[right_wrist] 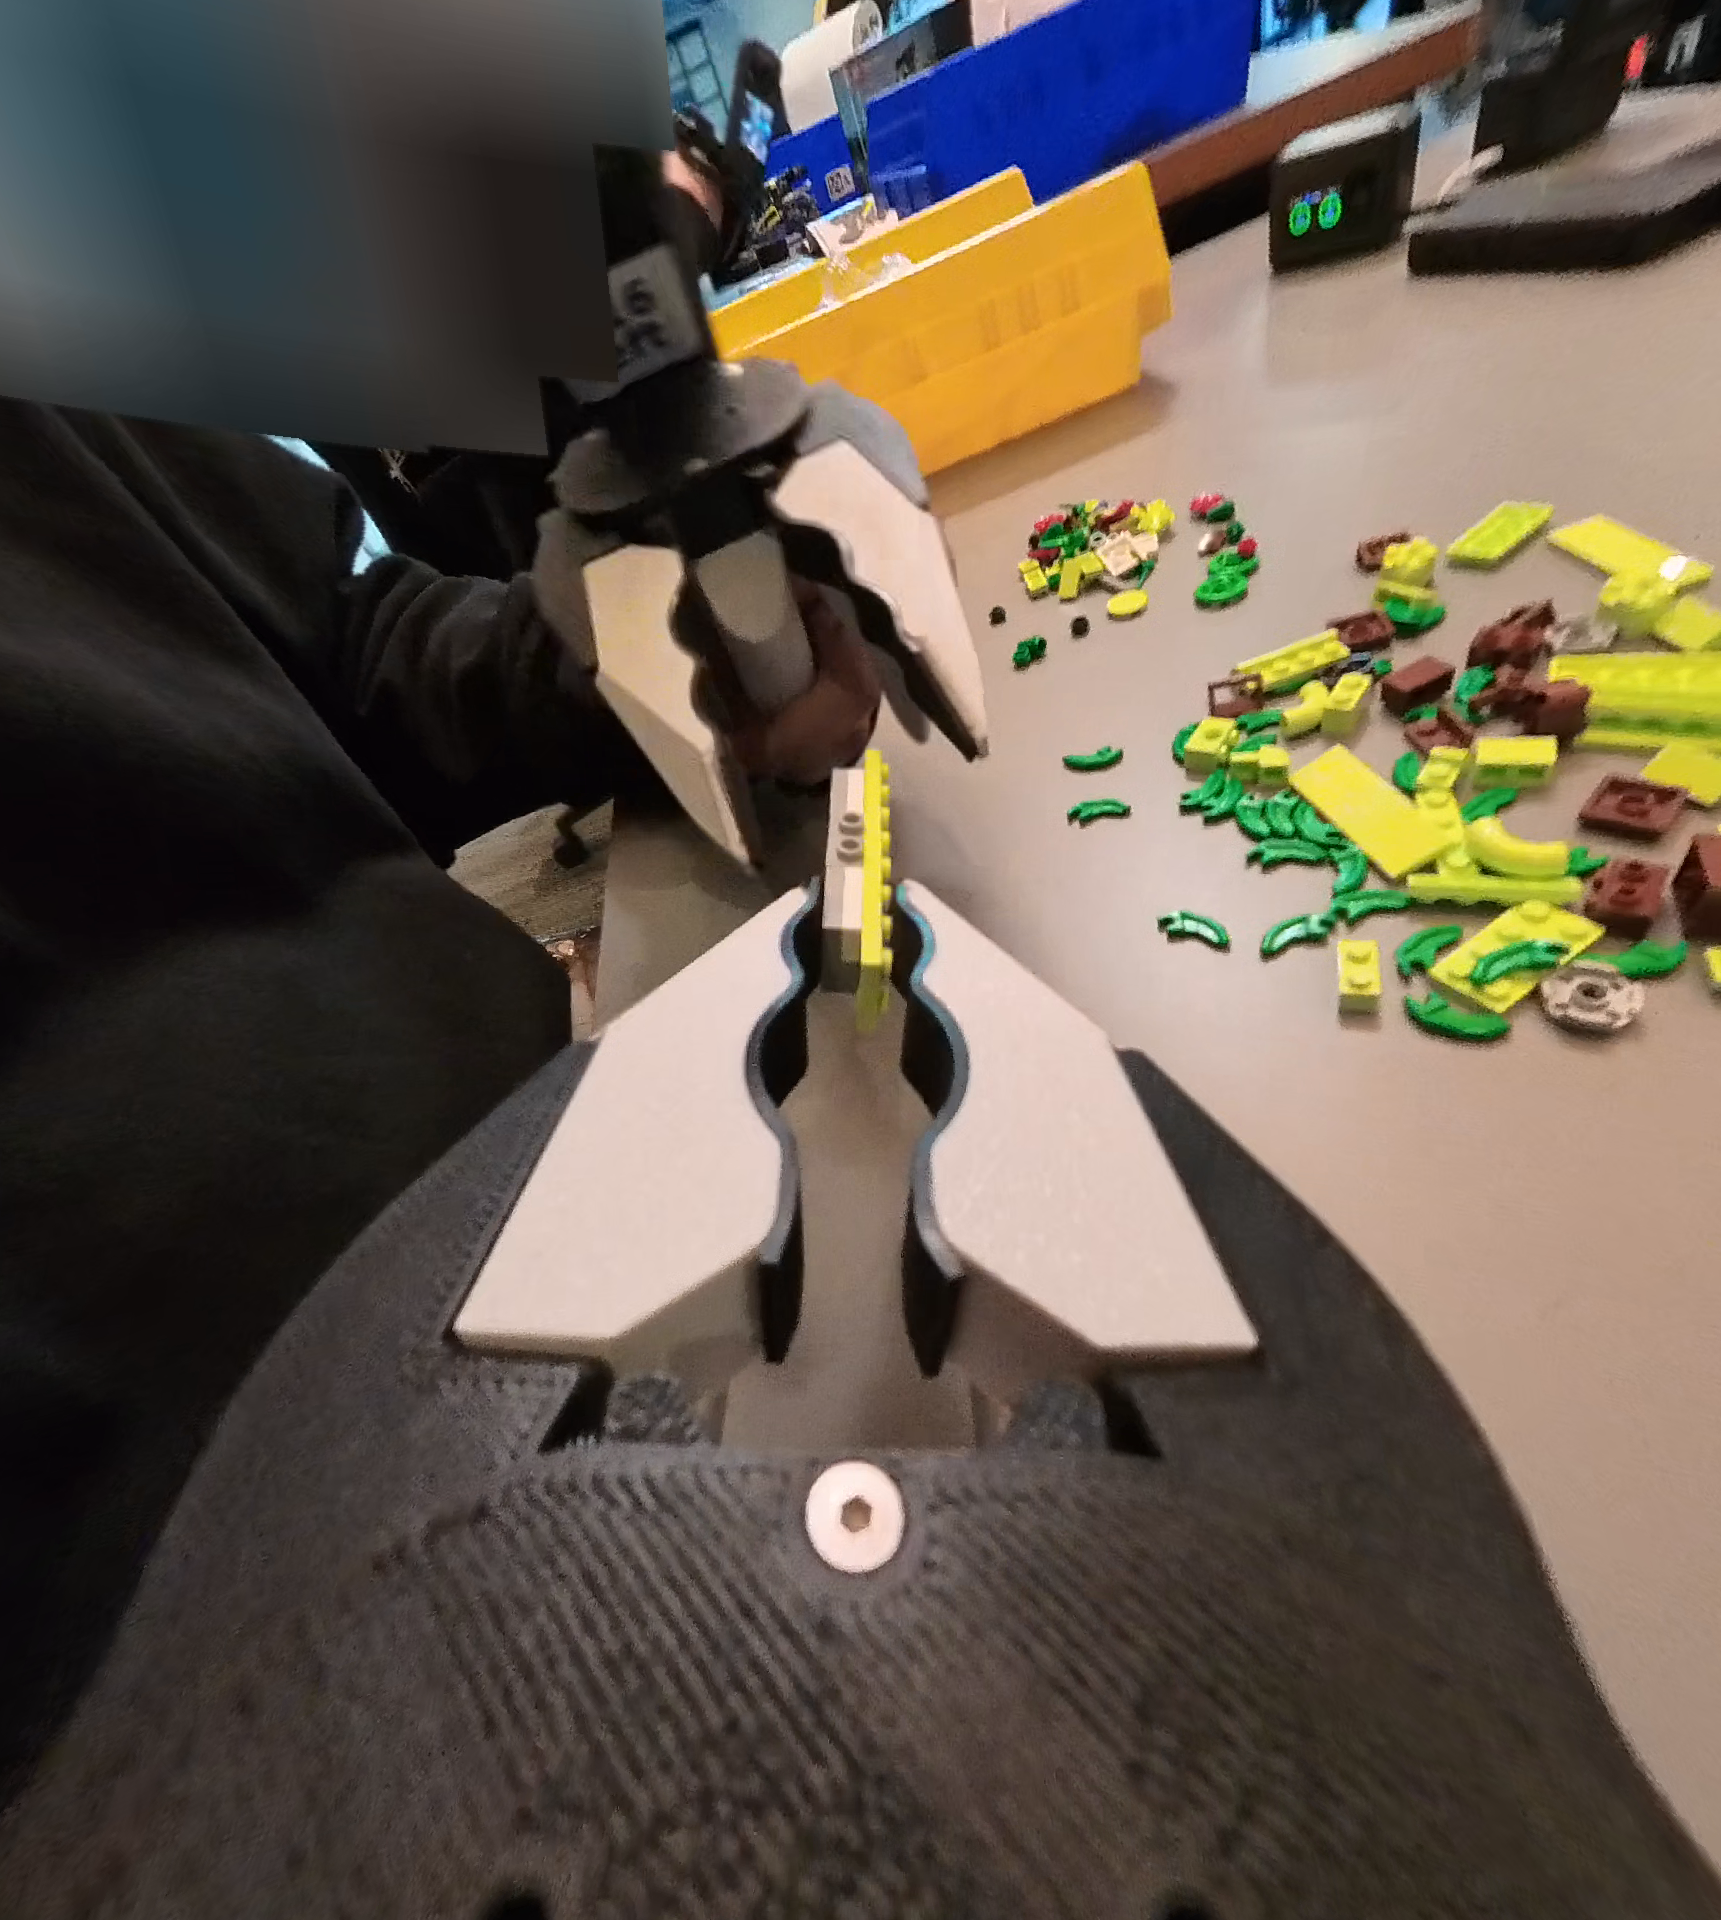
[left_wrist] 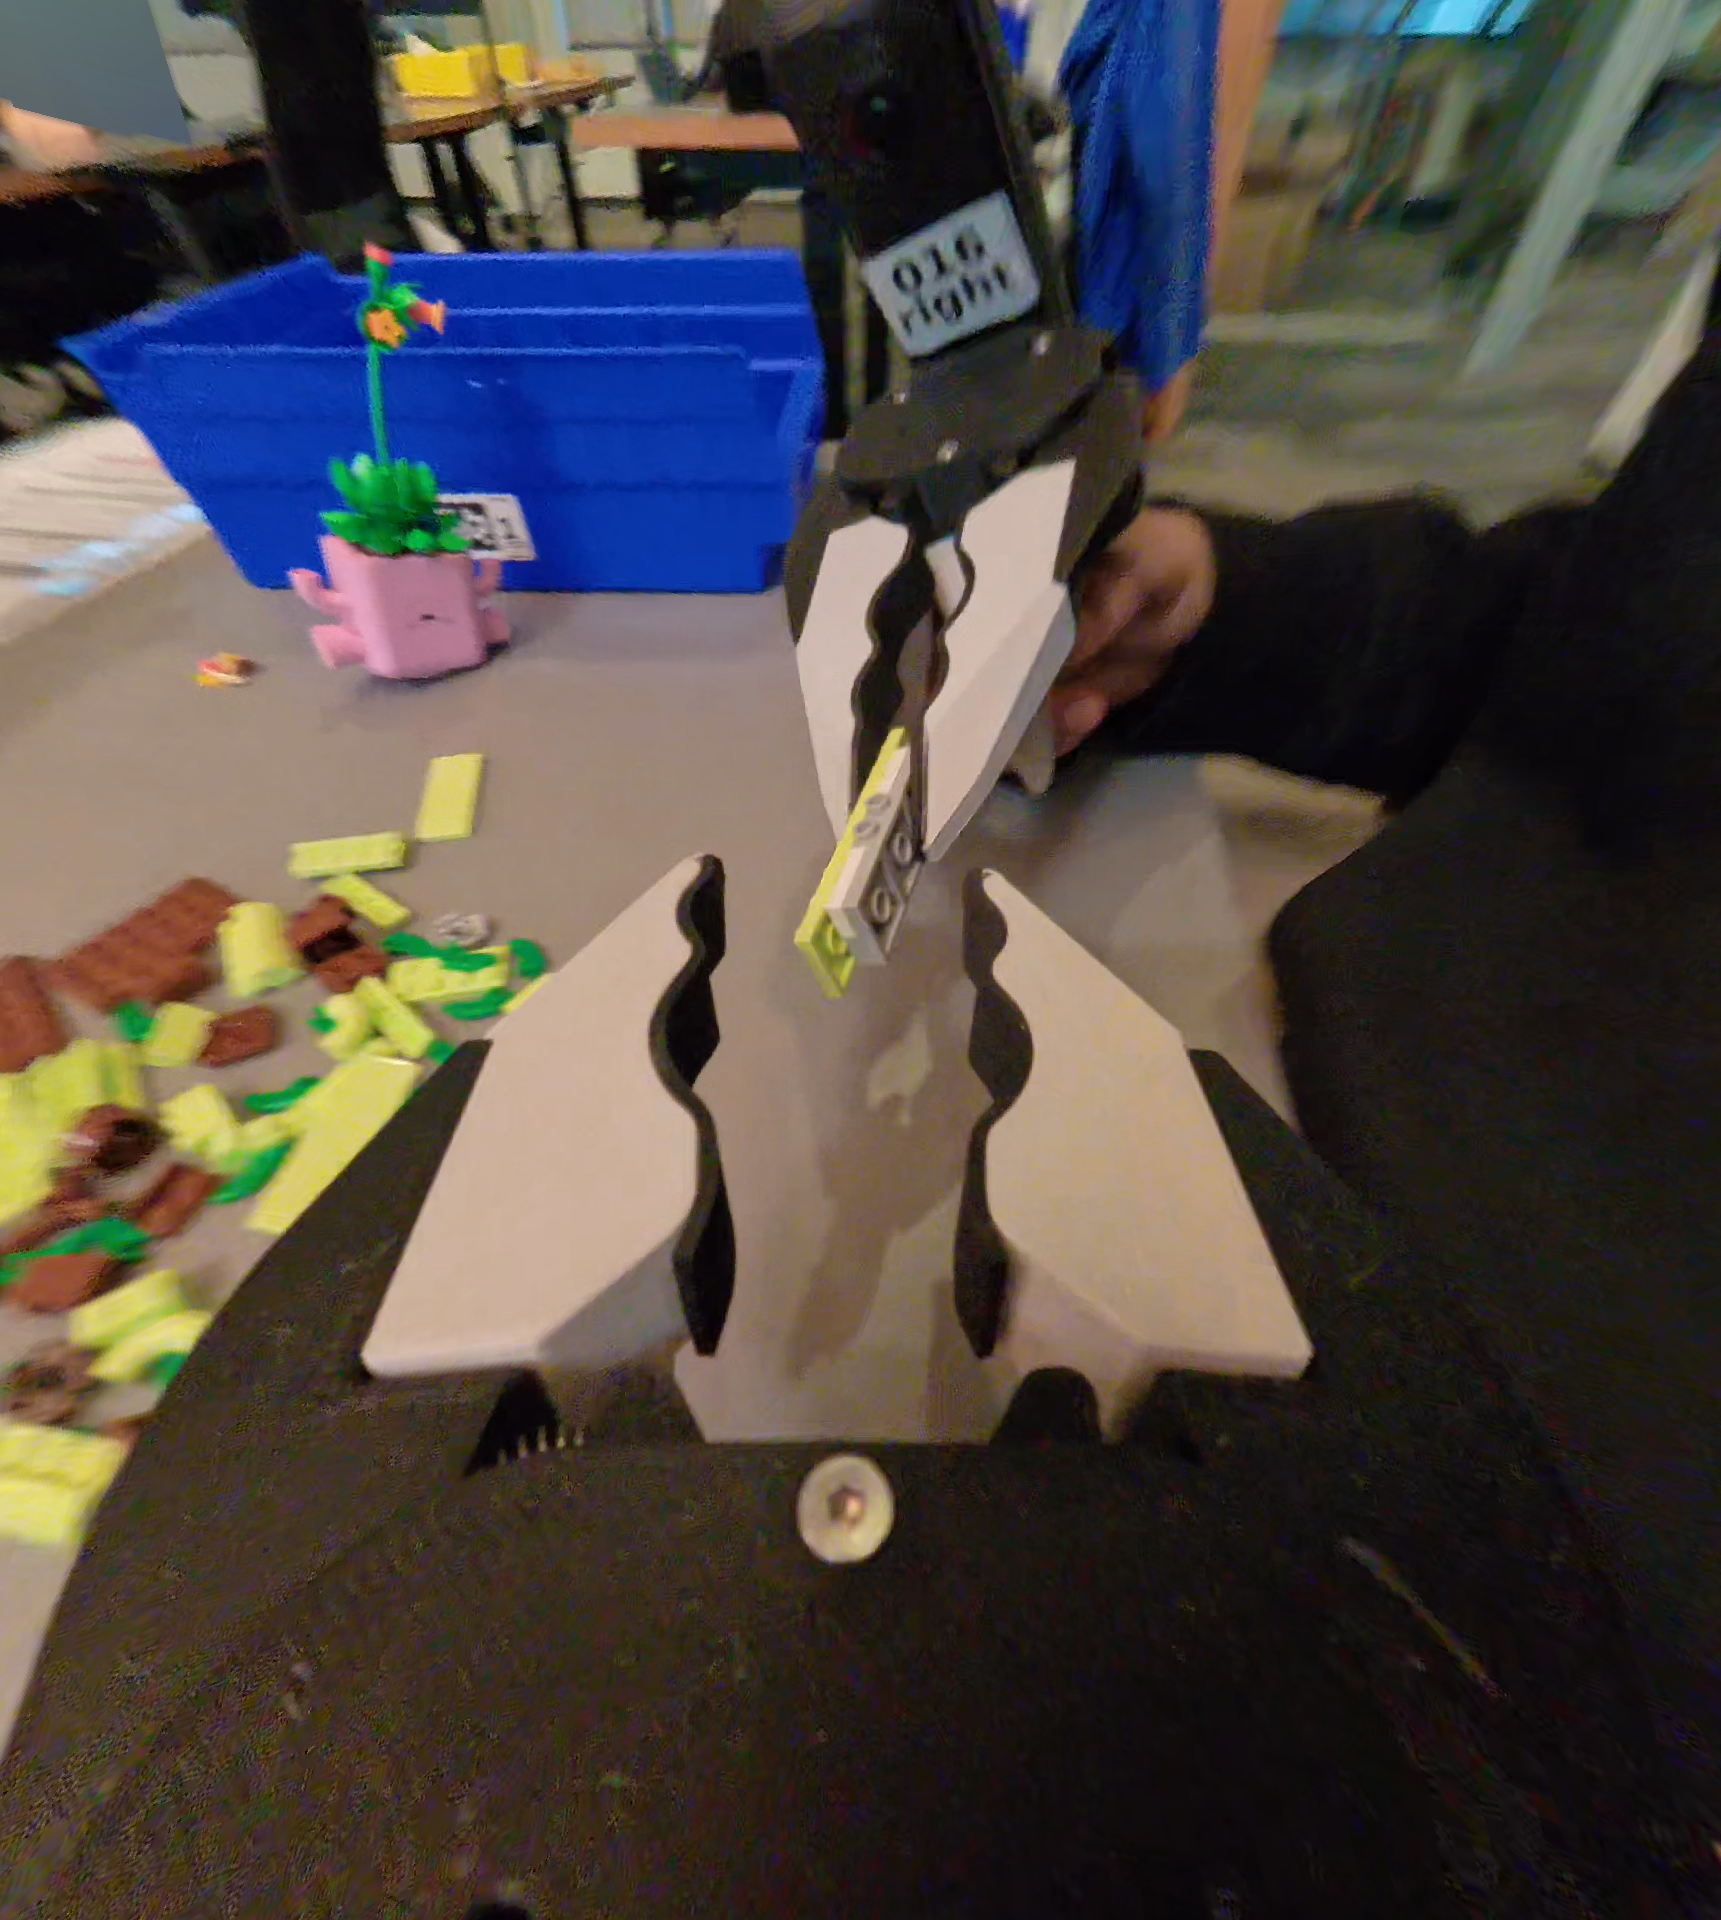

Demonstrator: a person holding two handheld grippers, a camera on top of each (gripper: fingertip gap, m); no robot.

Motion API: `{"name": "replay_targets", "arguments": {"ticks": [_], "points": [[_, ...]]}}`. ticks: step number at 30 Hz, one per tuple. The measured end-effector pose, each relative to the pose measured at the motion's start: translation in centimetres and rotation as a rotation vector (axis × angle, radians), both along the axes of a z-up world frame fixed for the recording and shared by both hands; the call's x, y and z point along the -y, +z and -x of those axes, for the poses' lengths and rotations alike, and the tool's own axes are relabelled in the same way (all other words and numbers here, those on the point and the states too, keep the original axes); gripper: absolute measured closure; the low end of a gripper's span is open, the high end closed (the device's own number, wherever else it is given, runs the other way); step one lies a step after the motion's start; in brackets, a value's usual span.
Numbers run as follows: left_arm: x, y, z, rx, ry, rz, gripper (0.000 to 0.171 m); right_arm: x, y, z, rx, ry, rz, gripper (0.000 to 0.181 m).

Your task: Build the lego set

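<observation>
My right tool (right_wrist: 856,935) is clamped on a small stack of two lego plates (right_wrist: 861,883), a grey one pressed flat against a lime one, pinched near one end so most of the stack juts out past the fingertips. I hold it in the air above the grey worktop (right_wrist: 1355,1299). My left tool (left_wrist: 840,883) has its fingers spread wide with nothing between them, and the free end of the stack hangs just in front of that gap without touching either finger. The loose lego pieces (right_wrist: 1510,790), lime, brown and green, lie scattered on the worktop off to one side. Farther back a finished pink planter model (left_wrist: 399,592) with a tall flower stands upright in front of a blue bin (left_wrist: 544,416).
</observation>
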State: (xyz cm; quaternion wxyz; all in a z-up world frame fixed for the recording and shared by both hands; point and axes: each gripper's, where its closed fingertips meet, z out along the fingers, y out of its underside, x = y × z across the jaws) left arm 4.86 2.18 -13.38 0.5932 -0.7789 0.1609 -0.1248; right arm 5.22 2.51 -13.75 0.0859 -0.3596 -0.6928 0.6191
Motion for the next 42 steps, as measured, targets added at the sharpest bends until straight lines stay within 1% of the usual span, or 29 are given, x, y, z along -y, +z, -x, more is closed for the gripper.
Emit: {"name": "replay_targets", "arguments": {"ticks": [2, 3, 5, 6, 11, 14, 22, 31, 36, 42], "points": [[0.4, 0.4, -0.8, 0.154, -0.087, 0.031, 0.131, 0.1, 0.4, -0.1, -0.054, 0.0, -0.018, 0.172], [0.5, 0.4, -1.0, 0.208, -0.111, 0.044, 0.132, 0.1, 0.5, -0.2, -0.076, 0.0, -0.026, 0.172], [0.6, 0.1, -1.3, 0.259, -0.142, 0.068, 0.143, 0.2, 0.7, -0.4, -0.113, 0.006, -0.04, 0.172], [0.5, 0.0, -1.3, 0.267, -0.146, 0.077, 0.145, 0.3, 0.8, -0.4, -0.126, 0.009, -0.048, 0.172], [0.5, 0.1, -1.4, 0.284, -0.15, 0.076, 0.159, 0.6, 1.0, -0.8, -0.17, 0.03, -0.066, 0.172], [0.5, 0.2, -1.5, 0.308, -0.163, 0.077, 0.16, 0.6, 1.1, -0.8, -0.175, 0.035, -0.063, 0.172], [0.6, 0.1, -1.7, 0.316, -0.177, 0.086, 0.16, 0.6, 1.0, -0.9, -0.172, 0.041, -0.064, 0.171], [0.6, 0.0, -2.0, 0.296, -0.184, 0.093, 0.161, 0.6, 0.9, -1.2, -0.151, 0.059, -0.059, 0.172], [0.8, 0.0, -2.2, 0.289, -0.205, 0.091, 0.161, 0.6, 1.6, -1.2, -0.214, 0.042, -0.049, 0.166], [0.8, 0.0, -2.5, 0.284, -0.213, 0.087, 0.162, 0.8, 1.8, -1.6, -0.224, 0.074, -0.036, 0.166]]}}
